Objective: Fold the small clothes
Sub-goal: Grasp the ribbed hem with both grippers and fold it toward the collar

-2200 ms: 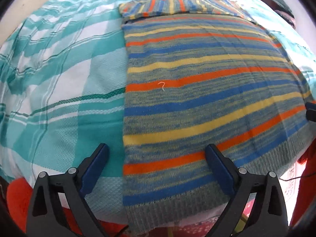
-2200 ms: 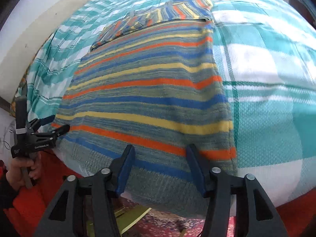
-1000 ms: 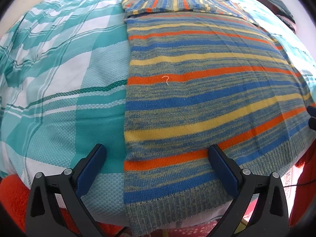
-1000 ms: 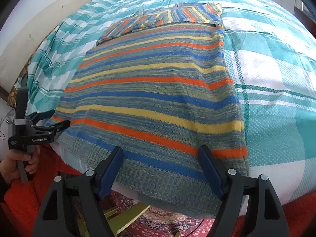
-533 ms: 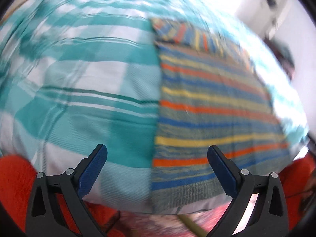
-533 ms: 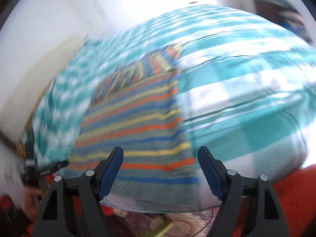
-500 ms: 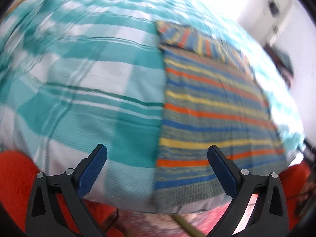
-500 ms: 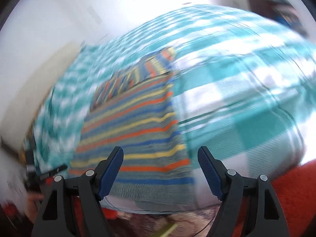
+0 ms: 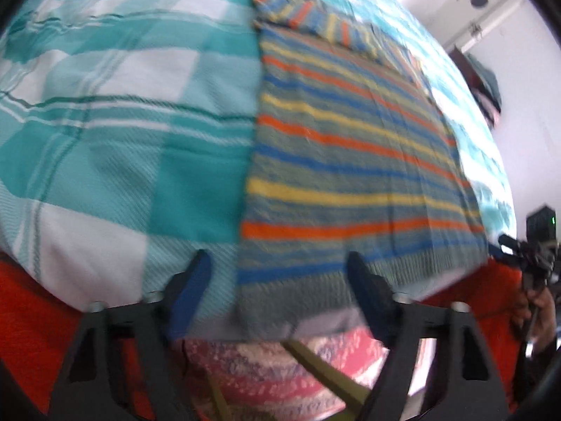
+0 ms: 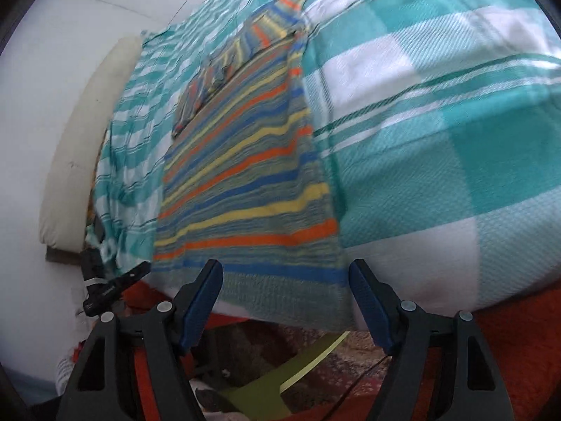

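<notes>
From where I operate, I count one striped sweater (image 9: 350,161), lying flat on the bed's teal-and-white checked cover (image 9: 115,115). Its ribbed hem hangs just over the near edge of the bed, and its far end is folded back on itself in a narrow band.

My left claw (image 9: 277,280) sits at the near-left corner of the hem. Its jaws have just been closing, yet both blue pads stand apart and press on nothing; the hem corner shows between them, seemingly beyond the tips, and I cannot tell whether it is touched. My right claw (image 10: 285,286) is spread over the near-right corner of the hem, likewise gripping nothing.

Differences between views: the left wrist view alone shows a dark piece of furniture (image 9: 485,80) against the white wall at far right. It also catches the other claw (image 9: 522,249), held in a hand (image 9: 541,310), at its right edge. The right wrist view alone shows a cream headboard or bolster (image 10: 80,140) along the far-left side of the bed, and the other claw (image 10: 115,280) at its left edge near the hem's opposite corner.

Both views show one red cloth (image 10: 519,343) below the bed edge, one patterned rug (image 9: 266,368), and a yellow-green object (image 10: 280,382) on the floor that I cannot identify. Both views are blurred.
</notes>
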Available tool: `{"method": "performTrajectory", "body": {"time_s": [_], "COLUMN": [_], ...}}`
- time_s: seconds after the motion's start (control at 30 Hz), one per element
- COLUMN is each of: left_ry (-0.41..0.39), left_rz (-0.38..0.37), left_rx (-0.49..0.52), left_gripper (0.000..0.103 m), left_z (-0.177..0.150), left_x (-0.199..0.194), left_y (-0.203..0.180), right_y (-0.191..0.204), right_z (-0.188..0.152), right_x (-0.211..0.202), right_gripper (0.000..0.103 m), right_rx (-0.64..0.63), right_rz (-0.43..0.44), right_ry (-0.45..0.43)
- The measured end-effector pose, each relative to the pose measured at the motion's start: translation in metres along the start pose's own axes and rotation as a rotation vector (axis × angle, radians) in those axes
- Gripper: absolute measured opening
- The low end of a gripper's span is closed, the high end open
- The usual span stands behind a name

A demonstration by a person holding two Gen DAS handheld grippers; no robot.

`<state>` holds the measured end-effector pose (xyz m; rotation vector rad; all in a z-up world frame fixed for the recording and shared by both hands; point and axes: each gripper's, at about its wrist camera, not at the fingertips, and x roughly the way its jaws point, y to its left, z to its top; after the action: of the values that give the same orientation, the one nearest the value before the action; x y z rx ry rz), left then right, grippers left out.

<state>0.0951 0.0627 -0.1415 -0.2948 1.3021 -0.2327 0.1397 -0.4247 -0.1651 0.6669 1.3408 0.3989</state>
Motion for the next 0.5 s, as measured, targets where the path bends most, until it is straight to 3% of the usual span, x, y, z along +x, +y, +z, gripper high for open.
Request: {"method": "performTrajectory", "body": {"time_s": [0.2, 0.27, 0.3, 0.33, 0.37, 0.5], "left_ry": [0.047, 0.06, 0.063, 0.07, 0.073, 0.049], "left_rz": [0.009, -0.009, -0.027, -0.034, -0.041, -0.072], "left_rx": [0.068, 0.044, 0.033, 0.025, 0.017, 0.018], "left_gripper": [0.049, 0.027, 0.006, 0.005, 0.005, 0.004], "left_z": [-0.007, -0.001, 0.002, 0.003, 0.004, 0.0], "left_x": [0.014, 0.014, 0.013, 0.014, 0.013, -0.005], "left_y": [-0.007, -0.005, -0.003, -0.001, 0.0, -0.003], "right_y": [-0.006, -0.007, -0.008, -0.008, -0.007, 0.004], "right_z": [-0.004, -0.001, 0.001, 0.002, 0.002, 0.0], "right_x": [0.013, 0.016, 0.017, 0.02, 0.023, 0.014], "right_gripper": [0.069, 0.065, 0.05, 0.036, 0.008, 0.008], "right_rx": [0.027, 0.031, 0.028, 0.018, 0.012, -0.024], "right_rz": [0.024, 0.02, 0.011, -0.002, -0.013, -0.005], "right_ry": [0.059, 0.066, 0.071, 0.084, 0.112, 0.126]}}
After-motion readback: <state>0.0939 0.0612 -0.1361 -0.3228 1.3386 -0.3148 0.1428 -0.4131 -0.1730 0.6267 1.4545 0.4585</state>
